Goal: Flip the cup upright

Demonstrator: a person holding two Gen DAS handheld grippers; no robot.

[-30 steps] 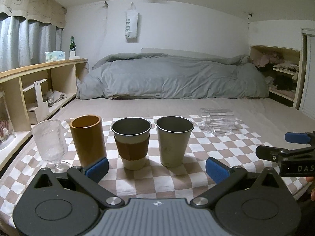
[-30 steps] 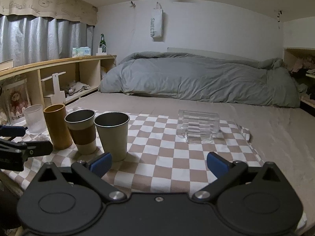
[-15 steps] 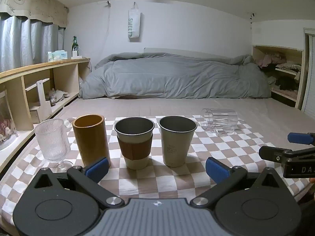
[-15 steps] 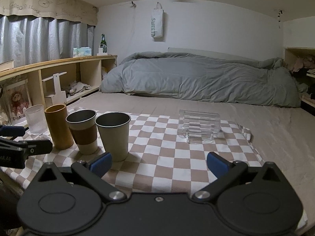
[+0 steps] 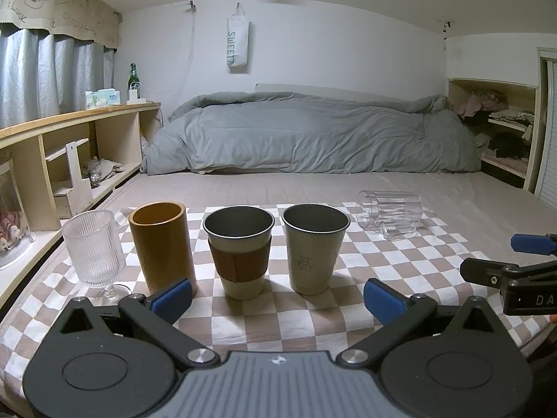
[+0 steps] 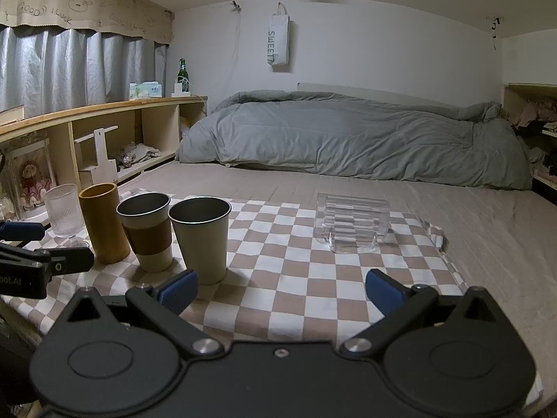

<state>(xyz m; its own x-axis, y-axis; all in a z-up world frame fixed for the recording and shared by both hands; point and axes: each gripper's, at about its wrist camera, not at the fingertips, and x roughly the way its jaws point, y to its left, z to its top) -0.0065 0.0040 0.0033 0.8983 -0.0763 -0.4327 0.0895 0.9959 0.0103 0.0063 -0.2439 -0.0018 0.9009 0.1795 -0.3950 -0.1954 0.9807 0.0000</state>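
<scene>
1. The left wrist view looks low across the checkered cloth [image 5: 348, 313] toward the bed, facing the upright cups squarely.
2. The right wrist view sits further right, sharing the cloth and the clear mug [image 6: 351, 223].

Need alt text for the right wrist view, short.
A clear glass mug lies on its side on a checkered cloth, ahead of the open right gripper. Four upright cups stand in a row at left, with a grey duvet behind.

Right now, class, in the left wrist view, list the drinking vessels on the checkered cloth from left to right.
Ribbed stemmed glass → brown cylindrical cup → metal cup with brown sleeve → plain metal cup → clear glass mug lying on its side.
</scene>
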